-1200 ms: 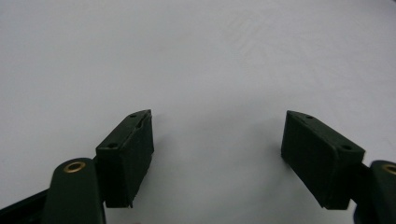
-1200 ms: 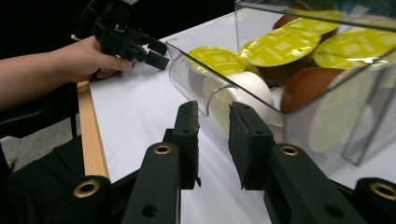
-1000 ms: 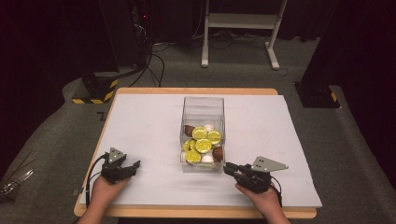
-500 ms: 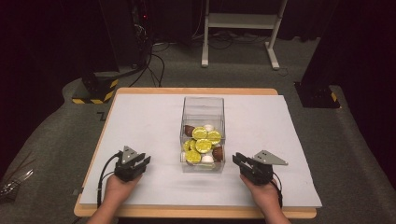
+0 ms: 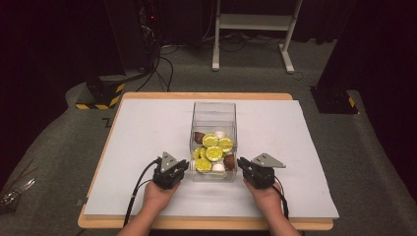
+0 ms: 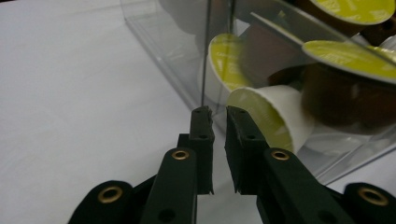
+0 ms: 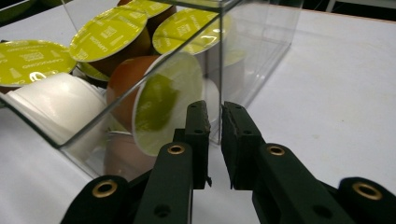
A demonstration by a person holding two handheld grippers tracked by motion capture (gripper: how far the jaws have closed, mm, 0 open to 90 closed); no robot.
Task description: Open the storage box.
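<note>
A clear plastic box (image 5: 214, 109) stands mid-table, holding yellow-lidded coffee pods (image 5: 214, 153) with brown and white ones among them. My left gripper (image 5: 183, 166) lies at the box's near left corner. Its jaws have just been closing and now stand almost together, a thin slit between them and nothing in it. In the left gripper view, the left gripper (image 6: 218, 112) tips point at the box (image 6: 154, 42) corner edge. My right gripper (image 5: 241, 163) sits at the near right corner. Its jaws have also closed further, and the right gripper (image 7: 214, 106) faces the box (image 7: 261, 42) wall and pods (image 7: 107, 28).
A white sheet (image 5: 147, 128) covers the wooden table (image 5: 206, 96), with bare room on both sides of the box. Beyond the table are a white frame (image 5: 251, 22), floor cables (image 5: 162, 64) and a yellow-and-black striped base (image 5: 98, 96).
My left hand has slid right to the box's near left corner and its jaws have come together. My right gripper has edged in toward the near right corner.
</note>
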